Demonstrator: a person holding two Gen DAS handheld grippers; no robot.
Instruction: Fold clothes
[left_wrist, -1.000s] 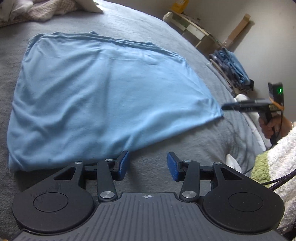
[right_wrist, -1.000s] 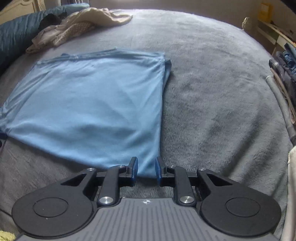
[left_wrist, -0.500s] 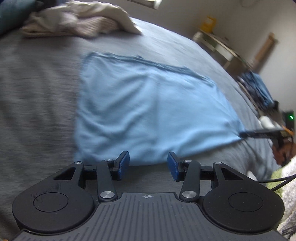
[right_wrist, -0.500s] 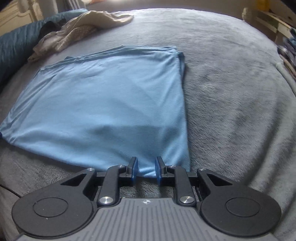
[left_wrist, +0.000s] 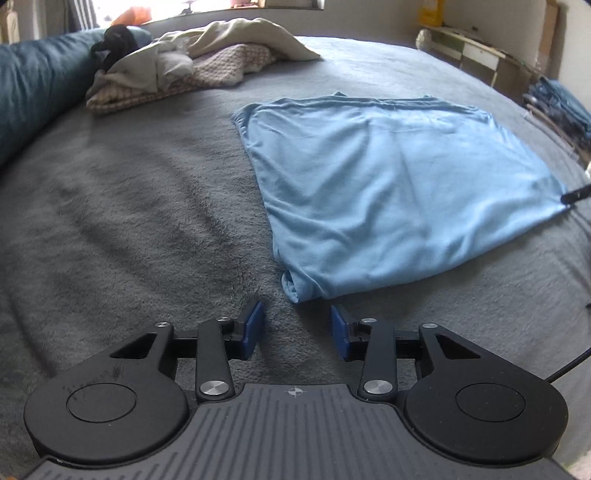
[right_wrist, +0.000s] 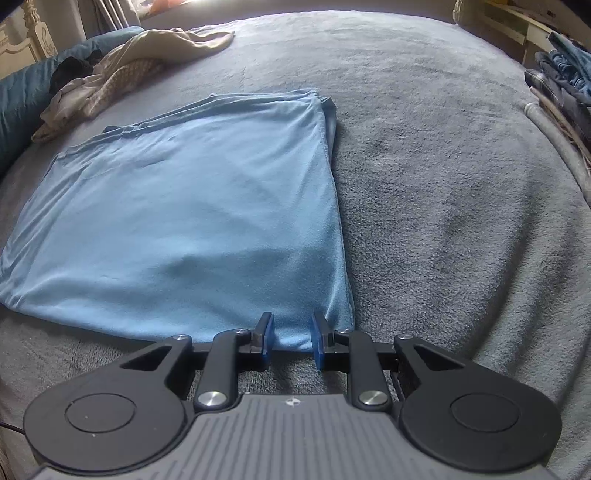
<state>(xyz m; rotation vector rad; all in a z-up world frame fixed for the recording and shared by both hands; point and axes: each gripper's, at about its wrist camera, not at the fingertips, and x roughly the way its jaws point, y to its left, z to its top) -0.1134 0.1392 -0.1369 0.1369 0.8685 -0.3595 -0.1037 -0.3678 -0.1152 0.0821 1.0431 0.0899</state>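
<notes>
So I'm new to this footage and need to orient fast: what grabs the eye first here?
The light blue folded garment lying flat on the grey bed blanket dominates both views. The left gripper sits just short of its near corner, jaws closing with nothing between them yet; the right gripper straddles the other near corner. A rumpled clothes pile lies at the far side.

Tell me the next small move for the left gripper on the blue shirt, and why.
Probably ease the left gripper forward onto the near left corner of the light blue shirt. Its jaws are closing with only grey blanket between them, just short of the rolled corner. The right gripper already straddles the near right corner, so both corners could then lift together.
</notes>
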